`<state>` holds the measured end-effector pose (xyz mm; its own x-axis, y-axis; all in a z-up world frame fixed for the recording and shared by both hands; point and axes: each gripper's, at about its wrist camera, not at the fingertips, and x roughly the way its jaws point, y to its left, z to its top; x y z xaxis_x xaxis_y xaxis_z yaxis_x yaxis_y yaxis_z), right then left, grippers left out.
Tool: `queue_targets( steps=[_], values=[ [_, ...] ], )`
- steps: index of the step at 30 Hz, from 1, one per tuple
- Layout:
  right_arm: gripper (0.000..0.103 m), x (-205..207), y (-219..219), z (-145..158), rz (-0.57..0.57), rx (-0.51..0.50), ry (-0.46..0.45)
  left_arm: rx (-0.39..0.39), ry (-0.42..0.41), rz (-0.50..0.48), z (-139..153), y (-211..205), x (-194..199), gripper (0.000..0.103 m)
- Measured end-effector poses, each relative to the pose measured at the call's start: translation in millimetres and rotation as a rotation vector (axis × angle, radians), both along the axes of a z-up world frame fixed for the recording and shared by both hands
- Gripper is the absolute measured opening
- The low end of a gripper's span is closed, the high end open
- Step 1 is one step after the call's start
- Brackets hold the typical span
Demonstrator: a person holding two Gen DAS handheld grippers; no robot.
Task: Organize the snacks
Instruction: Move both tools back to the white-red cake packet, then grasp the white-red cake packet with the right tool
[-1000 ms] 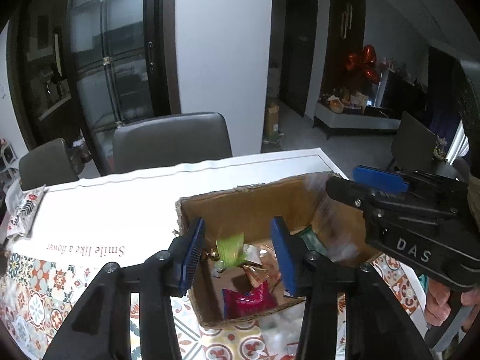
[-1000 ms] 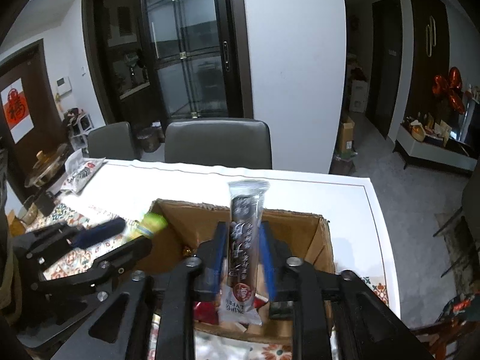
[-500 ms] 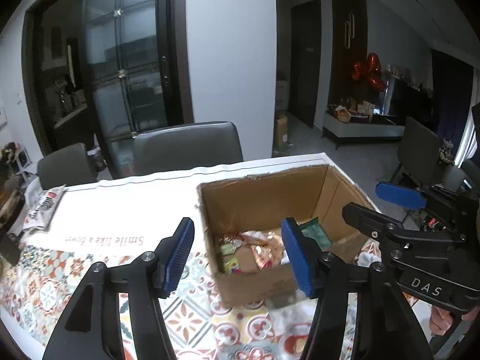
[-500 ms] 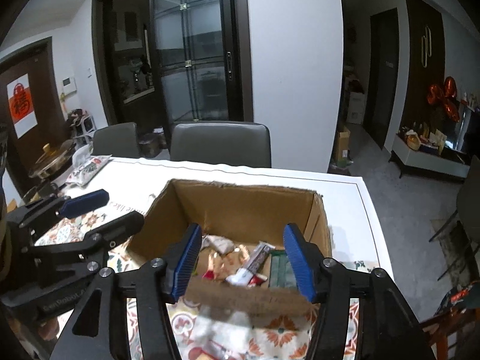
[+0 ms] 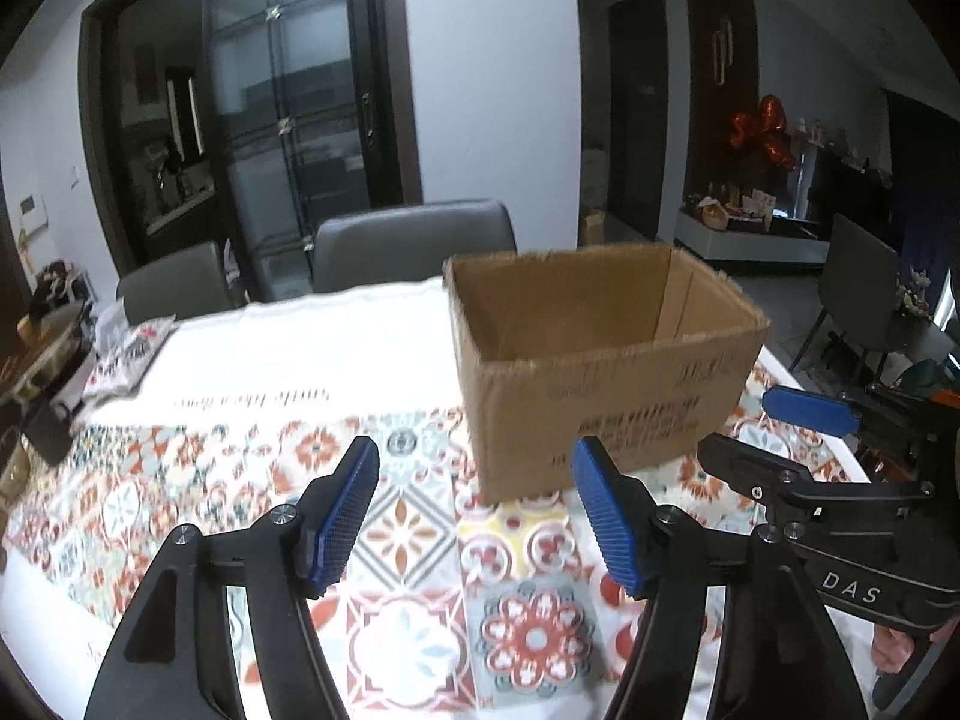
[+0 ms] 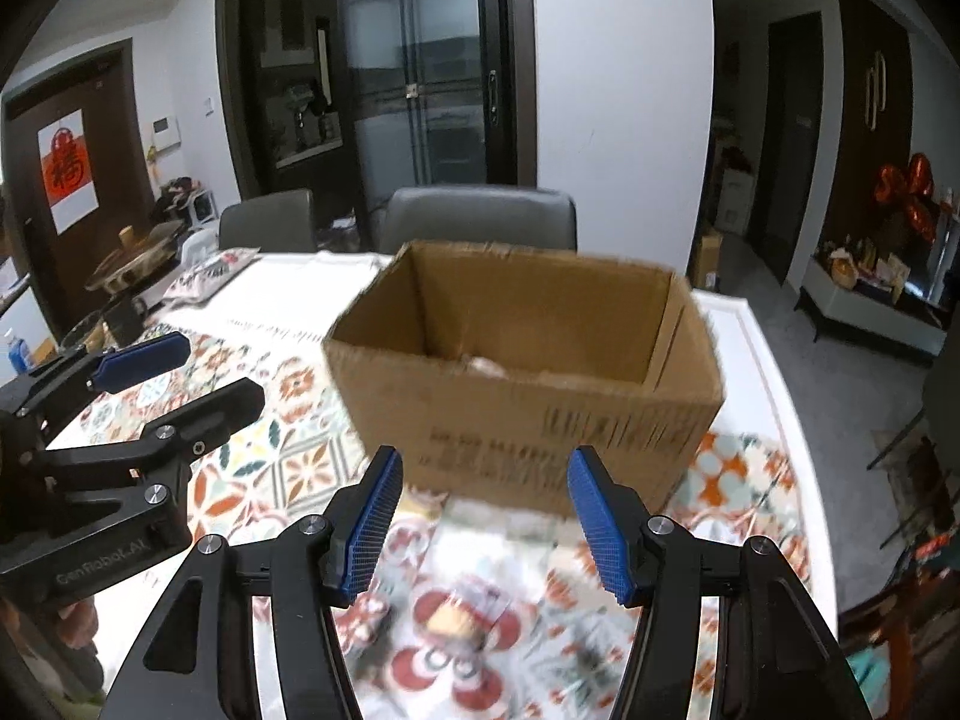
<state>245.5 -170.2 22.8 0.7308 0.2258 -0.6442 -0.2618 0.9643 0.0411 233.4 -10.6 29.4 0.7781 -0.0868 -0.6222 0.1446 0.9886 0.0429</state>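
The brown cardboard box stands open on the patterned tablecloth, and from this low angle its inside is mostly hidden. Only a pale wrapper peeks over the near wall of the box. My left gripper hovers over the cloth short of the box, its jaws opening with nothing between them. My right gripper is open and empty, just in front of the box. A blurred snack packet lies on the cloth under it. Each gripper also shows in the other's view: the right gripper, the left gripper.
Grey chairs stand behind the table. A white runner crosses the far half, with a printed packet at its left end. A pot and clutter sit at the far left. The table's right edge drops to the floor.
Both grippers drew back from above the box and sank lower. The right let go of the dark stick snack, the left dropped a green packet, and both jaws widened.
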Motion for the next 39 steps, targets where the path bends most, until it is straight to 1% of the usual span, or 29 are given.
queue_targets(
  steps=[4,11,15,19,22,28,35,39],
  values=[
    [0.059,-6.6,4.7,-18.3,-0.012,0.008,0.048,-0.004,0.035,0.026,-16.9,7.5,-8.6,0.066],
    [0.059,-8.9,14.0,-54.5,-0.058,0.005,0.144,0.023,0.086,0.071,-48.0,12.5,-16.1,0.066],
    [0.059,-5.2,19.3,-73.2,-0.084,-0.017,0.200,0.029,0.116,0.069,-66.0,12.8,-15.1,0.066],
    [0.059,1.3,22.6,-91.3,-0.110,-0.015,0.252,0.074,0.126,0.070,-80.2,8.7,-14.0,0.066],
    [0.059,6.1,24.3,-102.3,-0.124,-0.013,0.283,0.088,0.144,0.064,-91.5,6.3,-12.4,0.066],
    [0.058,14.1,26.1,-119.6,-0.144,-0.026,0.331,0.054,0.207,0.054,-109.9,7.2,-6.3,0.066],
    [0.058,22.0,30.6,-129.7,-0.151,-0.052,0.350,0.043,0.245,0.057,-121.7,7.4,-0.6,0.066],
    [0.053,24.0,33.7,-136.2,-0.147,-0.064,0.360,0.020,0.263,0.059,-123.4,9.2,0.8,0.066]
  ],
)
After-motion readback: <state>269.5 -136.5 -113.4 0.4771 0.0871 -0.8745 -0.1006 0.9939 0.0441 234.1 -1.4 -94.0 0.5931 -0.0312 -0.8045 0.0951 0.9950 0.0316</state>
